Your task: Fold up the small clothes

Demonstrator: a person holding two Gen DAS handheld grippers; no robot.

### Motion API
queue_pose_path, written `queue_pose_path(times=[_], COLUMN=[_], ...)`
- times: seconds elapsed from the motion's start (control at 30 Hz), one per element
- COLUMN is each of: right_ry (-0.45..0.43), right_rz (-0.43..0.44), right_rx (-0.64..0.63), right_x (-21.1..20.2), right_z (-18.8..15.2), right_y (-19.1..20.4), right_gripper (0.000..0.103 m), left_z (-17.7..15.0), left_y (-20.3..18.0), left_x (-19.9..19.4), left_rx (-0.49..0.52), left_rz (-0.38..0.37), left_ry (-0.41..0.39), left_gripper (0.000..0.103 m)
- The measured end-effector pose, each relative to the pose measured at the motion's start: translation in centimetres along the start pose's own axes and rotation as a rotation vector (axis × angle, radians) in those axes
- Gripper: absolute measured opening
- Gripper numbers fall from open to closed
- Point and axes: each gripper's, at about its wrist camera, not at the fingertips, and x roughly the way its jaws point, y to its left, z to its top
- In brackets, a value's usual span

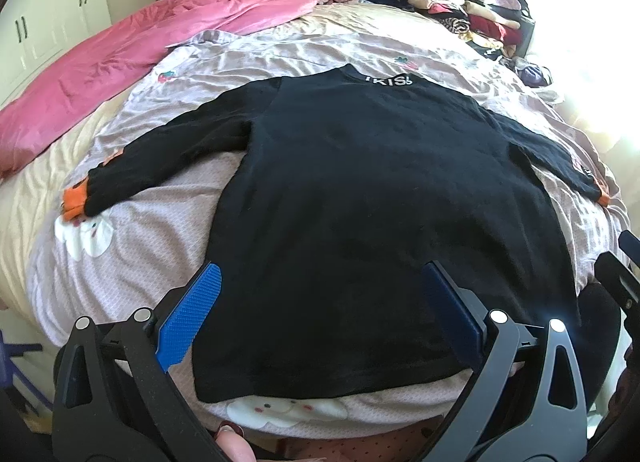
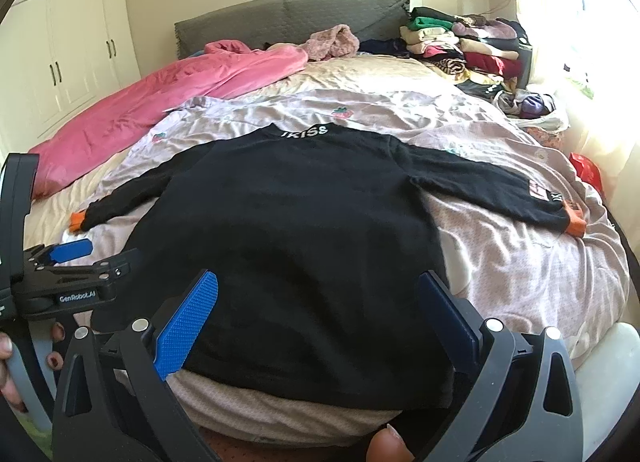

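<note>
Sunlit bed (image 1: 132, 262) carries your black sweater (image 1: 360, 189) flat, sleeves toward 9 and 3 o'clock. Your left hand-held gripper (image 1: 320, 314) and right hand-held gripper (image 2: 320, 318) both gape wide above its hem, gripping nothing.

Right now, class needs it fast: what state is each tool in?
Left tool: open, holding nothing, above the black sweater near its hem.
Right tool: open, holding nothing, over the same sweater.
</note>
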Motion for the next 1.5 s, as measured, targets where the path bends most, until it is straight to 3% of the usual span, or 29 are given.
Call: queue_pose_path(times=[0.67, 0.8, 1.03, 1.3, 1.5], right_ry=[-0.049, -0.058, -0.078, -0.086, -0.107], right_rz=[-0.084, -0.096, -0.133, -0.169, -0.190], right_rx=[0.047, 0.068, 0.120, 0.178, 0.271], right_x=[2.4, 2.9, 3.5, 4.4, 4.7], right_z=[5.6, 7.1, 9.8, 11.9, 13.8], right_y=[-4.1, -5.6, -9.0, -12.7, -16.2], right_gripper=[0.099, 0.099, 0.099, 0.099, 0.099], left_z=[5.6, 7.6, 10.7, 13.2, 15.2], left_y=[-2.1, -2.7, -4.0, -6.3, -8.3], left_x=[1.9, 2.2, 3.1, 4.1, 4.9], left_rx=[0.016, 0.026, 0.018, 0.060, 0.083], left_rz=[-0.039, -0.026, -0.079, -0.089, -0.102], left_ry=[-0.009, -0.029, -0.020, -0.021, -0.022], left_gripper=[0.094, 0.094, 0.094, 0.094, 0.094])
